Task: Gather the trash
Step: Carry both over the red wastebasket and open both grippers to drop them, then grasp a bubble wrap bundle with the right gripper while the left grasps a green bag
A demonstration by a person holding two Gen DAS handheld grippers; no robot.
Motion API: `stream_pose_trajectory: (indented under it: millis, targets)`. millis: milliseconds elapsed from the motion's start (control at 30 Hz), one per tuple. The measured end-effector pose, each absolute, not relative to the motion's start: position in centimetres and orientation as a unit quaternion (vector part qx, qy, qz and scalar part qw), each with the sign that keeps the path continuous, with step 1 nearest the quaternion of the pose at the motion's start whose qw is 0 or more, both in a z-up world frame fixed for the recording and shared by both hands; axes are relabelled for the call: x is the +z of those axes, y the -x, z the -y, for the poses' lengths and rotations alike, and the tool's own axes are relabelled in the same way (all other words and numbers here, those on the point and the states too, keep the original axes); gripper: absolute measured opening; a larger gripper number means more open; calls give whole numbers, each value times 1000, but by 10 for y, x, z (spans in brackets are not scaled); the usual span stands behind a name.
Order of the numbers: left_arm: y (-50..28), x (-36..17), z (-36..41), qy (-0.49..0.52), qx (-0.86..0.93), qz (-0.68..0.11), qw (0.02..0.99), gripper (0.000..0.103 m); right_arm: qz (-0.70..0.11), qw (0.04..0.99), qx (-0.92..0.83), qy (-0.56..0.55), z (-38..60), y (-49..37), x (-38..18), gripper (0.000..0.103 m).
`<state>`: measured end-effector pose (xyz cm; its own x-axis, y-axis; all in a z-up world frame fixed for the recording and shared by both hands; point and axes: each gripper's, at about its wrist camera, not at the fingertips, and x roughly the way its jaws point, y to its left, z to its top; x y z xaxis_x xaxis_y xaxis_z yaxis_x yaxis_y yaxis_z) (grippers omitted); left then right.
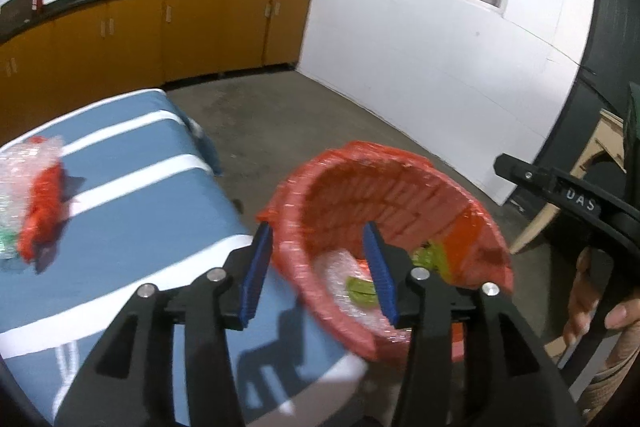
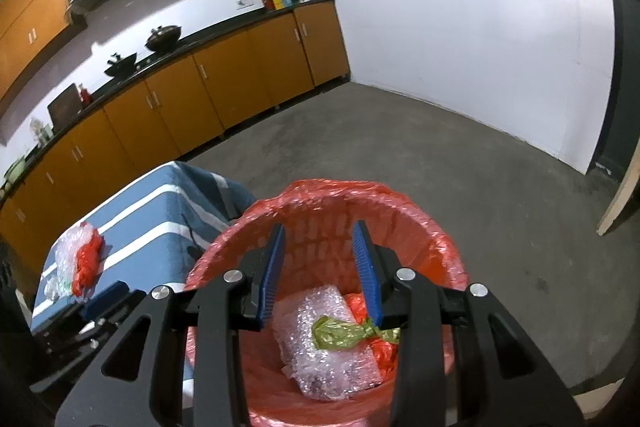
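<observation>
Both grippers are held over a red-lined bin, and nothing is gripped by either. On the left gripper (image 1: 318, 269) the blue pads are seen parted, with the near rim of the bin (image 1: 460, 187) showing between them; no item is caught there. On the right gripper (image 2: 318, 273) the pads are also set apart, a little narrower, and only the inside of the bin (image 2: 432, 243) is seen through the gap. Bubble wrap (image 2: 328, 355), a knotted green bag (image 2: 340, 333) and a red bag (image 2: 382, 351) are seen lying at the bottom of the bin. Just beside the bin, a blue table with white stripes (image 1: 140, 219) is placed, and on it a further bundle of bubble wrap and red plastic (image 1: 38, 203) is left, well apart from both grippers. Part of a hand (image 1: 592, 303) is seen at the right gripper's handle in the left view. Behind, orange cupboards (image 2: 224, 91) are lined along the wall.
</observation>
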<state>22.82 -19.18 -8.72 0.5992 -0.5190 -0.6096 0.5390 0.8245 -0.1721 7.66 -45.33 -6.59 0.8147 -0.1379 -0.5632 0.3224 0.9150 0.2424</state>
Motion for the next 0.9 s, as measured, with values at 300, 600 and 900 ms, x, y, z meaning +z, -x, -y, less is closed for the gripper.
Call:
stream_pose_trajectory:
  millis: [300,600,900]
  targets:
    - [-239,-83,112,5,-204,-325,923,56,-291,945,-71,-135,407,-99,-60,36]
    - [-236,-84,6,17,-79,-304,949,64,-304,949,31,-80,311,-136,-54,36]
    - [-233,-86,-95,44,52,-288,955,70,-320,936,145,-28,189,-196,-56,36]
